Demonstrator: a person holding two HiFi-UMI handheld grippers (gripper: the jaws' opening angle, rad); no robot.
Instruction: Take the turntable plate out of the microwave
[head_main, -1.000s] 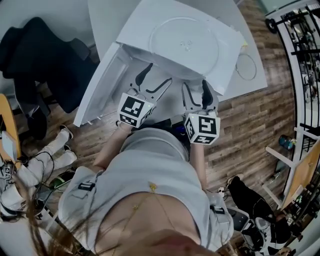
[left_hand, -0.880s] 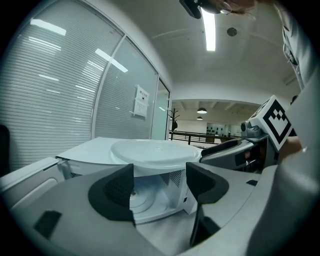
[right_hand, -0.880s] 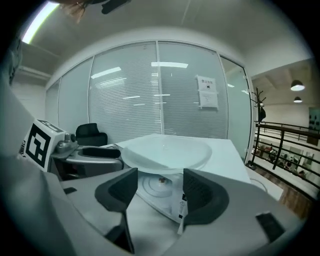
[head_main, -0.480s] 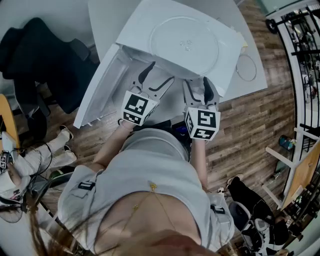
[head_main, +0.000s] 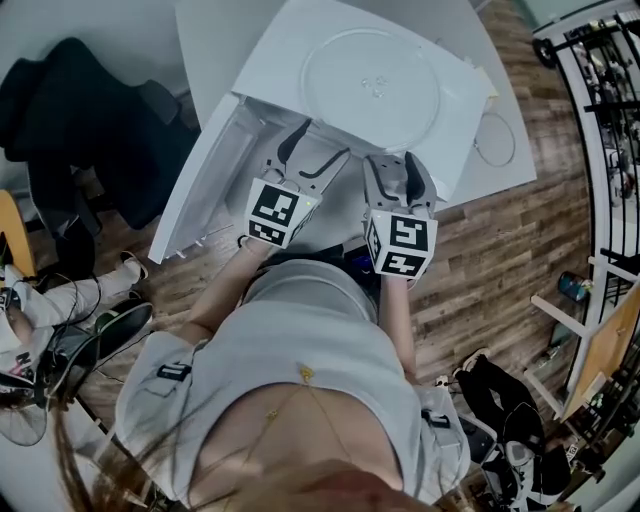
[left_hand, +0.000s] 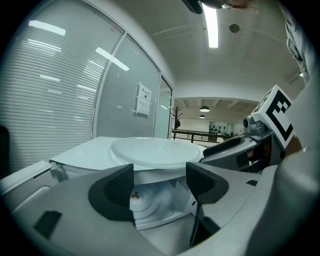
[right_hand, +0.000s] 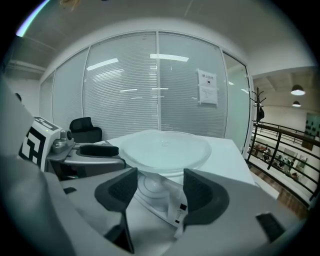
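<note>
The clear glass turntable plate (head_main: 370, 88) lies flat on top of the white microwave (head_main: 268, 52), whose door (head_main: 190, 195) hangs open to the left. Both grippers hover in front of the open cavity, below the plate's level and apart from it. My left gripper (head_main: 318, 146) is open and empty; my right gripper (head_main: 392, 168) is open and empty beside it. In the left gripper view the plate (left_hand: 155, 152) shows above the open left gripper (left_hand: 160, 176), with the cavity floor (left_hand: 157, 205) beyond. In the right gripper view the plate (right_hand: 165, 147) sits just over the open right gripper (right_hand: 160, 184).
The microwave stands on a white table (head_main: 210, 30). A thin ring (head_main: 492, 135) lies on the table right of the microwave. A black office chair (head_main: 80, 110) stands left of the door. A metal railing (head_main: 600, 80) runs along the right, and cables lie on the wooden floor at left.
Both grippers have moved a little forward toward the microwave opening, the right one also slightly left. The plate has stayed on top of the microwave.
</note>
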